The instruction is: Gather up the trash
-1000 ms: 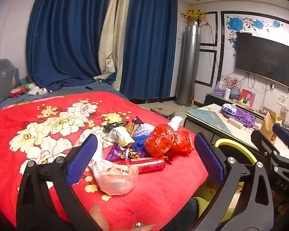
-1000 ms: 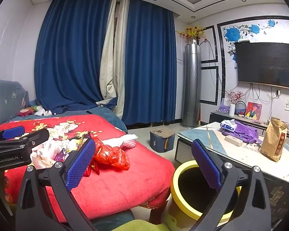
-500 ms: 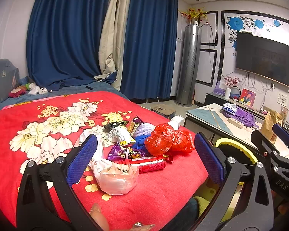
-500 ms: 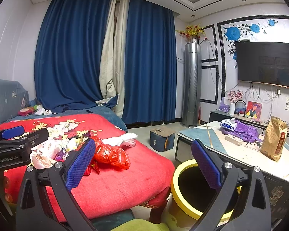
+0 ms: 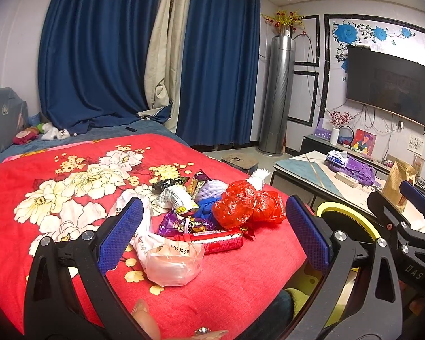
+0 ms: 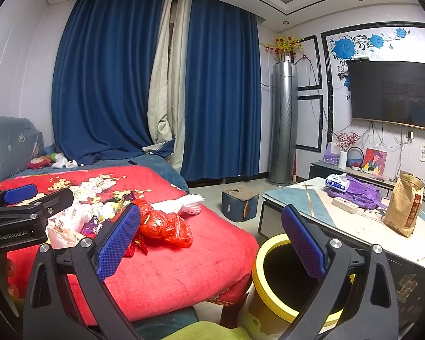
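On the bed's plush red floral blanket [image 5: 70,187], crinkled trash is lying heaped: glossy red plastic bags [image 5: 246,204], a milky bag [image 5: 172,263], a cylindrical red can [image 5: 215,240]. Beside it a round yellow-rimmed bin [image 6: 286,277] is standing. Left claw [image 5: 212,232] and right claw [image 6: 209,243] are both gaping wide, holding nothing.

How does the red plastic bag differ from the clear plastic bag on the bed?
The red plastic bag is opaque and glossy; the clear plastic bag is see-through with printed lettering. The red plastic bag lies farther back, nearer the yellow-rimmed bin; the clear plastic bag lies nearest the left gripper. Both are crumpled, lying ungripped on the red blanket.
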`<state>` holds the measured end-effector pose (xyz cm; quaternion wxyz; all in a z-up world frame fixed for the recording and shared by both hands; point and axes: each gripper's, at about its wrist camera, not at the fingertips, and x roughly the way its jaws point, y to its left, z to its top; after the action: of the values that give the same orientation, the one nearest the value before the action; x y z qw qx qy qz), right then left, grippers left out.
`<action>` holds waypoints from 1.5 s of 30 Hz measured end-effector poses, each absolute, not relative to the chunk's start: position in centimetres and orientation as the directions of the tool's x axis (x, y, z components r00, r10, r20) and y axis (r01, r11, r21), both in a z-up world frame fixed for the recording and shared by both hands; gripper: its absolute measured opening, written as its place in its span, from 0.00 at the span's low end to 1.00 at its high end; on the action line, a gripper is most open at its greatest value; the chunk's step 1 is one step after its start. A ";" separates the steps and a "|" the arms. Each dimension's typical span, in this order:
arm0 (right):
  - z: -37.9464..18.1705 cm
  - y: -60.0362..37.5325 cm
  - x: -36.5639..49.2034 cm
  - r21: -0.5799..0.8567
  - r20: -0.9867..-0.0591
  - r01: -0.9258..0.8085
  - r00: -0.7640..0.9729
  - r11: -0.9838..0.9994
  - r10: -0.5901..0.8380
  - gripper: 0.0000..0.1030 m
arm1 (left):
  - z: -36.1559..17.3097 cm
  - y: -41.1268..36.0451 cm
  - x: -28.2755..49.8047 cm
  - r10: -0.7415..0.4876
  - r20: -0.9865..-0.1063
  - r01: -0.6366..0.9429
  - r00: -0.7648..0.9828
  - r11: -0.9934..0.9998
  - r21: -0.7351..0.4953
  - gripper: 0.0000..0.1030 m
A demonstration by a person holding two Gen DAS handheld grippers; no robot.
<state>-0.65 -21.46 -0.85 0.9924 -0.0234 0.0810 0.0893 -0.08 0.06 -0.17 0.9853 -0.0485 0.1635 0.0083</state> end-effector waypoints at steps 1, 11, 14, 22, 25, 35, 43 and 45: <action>-0.8 -21.4 -0.6 -0.032 -0.165 -0.181 0.971 0.983 0.173 0.94 | -0.2 0.1 -0.1 0.000 -0.323 -0.032 0.946 0.995 -0.093 0.90; -1.4 -21.6 -0.7 -0.031 -0.171 -0.199 0.967 0.980 0.191 0.94 | -0.2 0.0 -0.1 0.002 -0.323 -0.033 0.946 0.995 -0.091 0.90; -1.3 -21.6 -0.8 -0.031 -0.172 -0.212 0.964 0.977 0.204 0.94 | -0.2 0.0 -0.1 -0.001 -0.322 -0.030 0.947 0.995 -0.093 0.90; -0.9 -21.0 -1.3 -0.051 -0.176 -0.303 0.941 0.951 0.290 0.94 | -1.0 1.3 0.0 0.012 -0.328 -0.053 0.945 0.992 -0.116 0.90; -0.8 -20.6 -1.4 -0.062 -0.189 -0.343 0.926 0.937 0.326 0.94 | -1.0 2.0 0.1 0.021 -0.327 -0.066 0.945 0.990 -0.126 0.90; -0.9 -17.6 -0.4 -0.102 -0.290 -0.465 0.859 0.879 0.421 0.94 | -0.4 4.3 0.3 0.079 -0.332 -0.138 0.940 0.978 -0.159 0.90; -0.5 -15.1 1.8 -0.142 -0.324 -0.515 0.831 0.845 0.452 0.94 | -0.4 7.1 0.2 0.137 -0.341 -0.213 0.930 0.957 -0.197 0.90; -0.6 -14.5 2.5 -0.159 -0.334 -0.517 0.830 0.841 0.447 0.94 | -0.5 8.0 0.3 0.149 -0.351 -0.232 0.924 0.950 -0.209 0.90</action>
<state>2.53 -14.48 -0.57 0.9487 -0.1222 0.1430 0.2542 0.33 8.01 -0.54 0.9730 -0.1243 0.1680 0.0978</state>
